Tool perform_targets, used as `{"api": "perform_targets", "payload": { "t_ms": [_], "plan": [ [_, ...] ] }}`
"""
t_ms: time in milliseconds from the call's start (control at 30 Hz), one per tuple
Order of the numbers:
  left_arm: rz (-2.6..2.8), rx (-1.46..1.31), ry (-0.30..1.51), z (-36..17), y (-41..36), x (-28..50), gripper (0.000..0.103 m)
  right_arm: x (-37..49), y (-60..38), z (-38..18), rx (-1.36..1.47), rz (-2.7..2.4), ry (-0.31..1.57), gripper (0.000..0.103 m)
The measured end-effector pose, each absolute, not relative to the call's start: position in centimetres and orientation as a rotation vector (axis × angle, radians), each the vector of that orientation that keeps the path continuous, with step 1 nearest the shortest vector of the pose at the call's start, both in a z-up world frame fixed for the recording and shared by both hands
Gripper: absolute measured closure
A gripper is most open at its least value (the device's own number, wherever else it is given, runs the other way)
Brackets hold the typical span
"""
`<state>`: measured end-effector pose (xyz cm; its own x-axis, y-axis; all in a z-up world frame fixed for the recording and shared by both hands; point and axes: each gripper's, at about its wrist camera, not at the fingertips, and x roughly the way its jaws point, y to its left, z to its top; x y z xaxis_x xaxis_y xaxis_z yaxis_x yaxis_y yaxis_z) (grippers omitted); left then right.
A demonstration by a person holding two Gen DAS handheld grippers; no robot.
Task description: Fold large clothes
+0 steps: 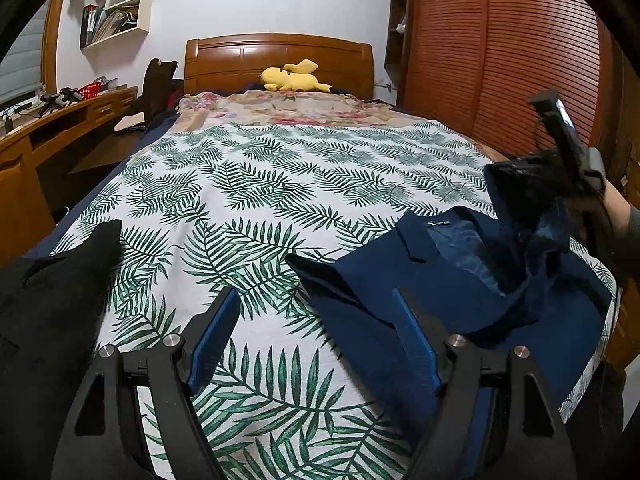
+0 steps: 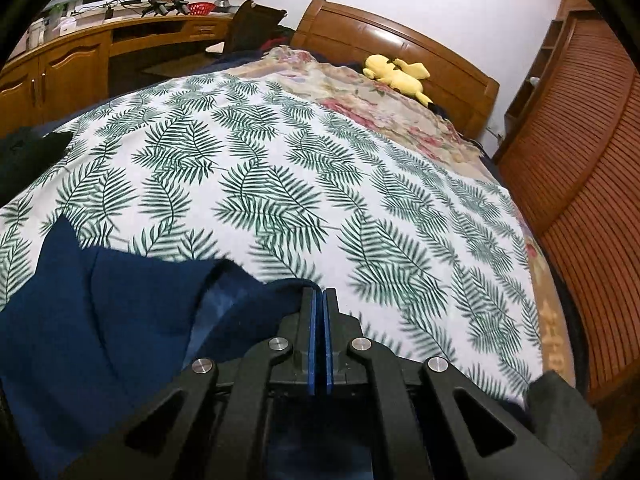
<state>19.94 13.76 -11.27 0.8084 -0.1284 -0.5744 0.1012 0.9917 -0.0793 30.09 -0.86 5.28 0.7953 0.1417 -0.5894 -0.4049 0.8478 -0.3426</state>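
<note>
Yellow plush [image 1: 294, 76] by wooden headboard [image 1: 240, 60], leaf-print sheet [image 1: 260, 184], desk [image 1: 60, 120] w/ red basket [image 1: 89, 90], prob. plastic.

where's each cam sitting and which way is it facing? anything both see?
Left wrist: sits on the left gripper, low at the bed's foot, facing the headboard. Its own fingers are spread wide; the right gripper and the person's arm show at right, lifting the navy jacket.
Right wrist: sits on the right gripper, tilted, facing up the bed toward the desk and headboard. Its own fingers are pressed together on jacket cloth.
Shared: leaf-print sheet, yellow plush toy, headboard, wardrobe, desk, jacket, black garment.
</note>
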Motion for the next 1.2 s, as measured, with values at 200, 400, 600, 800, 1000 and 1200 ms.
{"api": "perform_targets", "payload": {
  "t_ms": [200, 400, 600, 800, 1000, 1200],
  "plan": [
    [-0.125, -0.053, 0.614, -11.2, 13.9, 20.2, 0.025, 32.4, 0.1, 4.6, -0.502, 0.283, 0.584, 0.099],
    [-0.128, -0.054, 0.613, -11.2, 14.0, 20.4, 0.025, 31.2, 0.5, 5.1, -0.423, 0.342, 0.602, 0.090],
    [-0.120, -0.040, 0.621, -11.4, 13.9, 20.3, 0.025, 26.0, 2.3, 3.9, -0.419, 0.516, 0.598, 0.068],
    [-0.105, -0.042, 0.628, -11.7, 14.4, 20.2, 0.025, 21.3, 4.9, 2.3, -0.475, 0.712, 0.598, 0.066],
    [-0.094, -0.048, 0.634, -11.9, 15.0, 20.2, 0.025, 20.2, 6.4, 1.1, -0.496, 0.809, 0.633, 0.065],
    [-0.090, -0.054, 0.636, -12.0, 15.5, 20.2, 0.025, 19.9, 7.4, 0.6, -0.524, 0.835, 0.664, 0.065]
  ]
}}
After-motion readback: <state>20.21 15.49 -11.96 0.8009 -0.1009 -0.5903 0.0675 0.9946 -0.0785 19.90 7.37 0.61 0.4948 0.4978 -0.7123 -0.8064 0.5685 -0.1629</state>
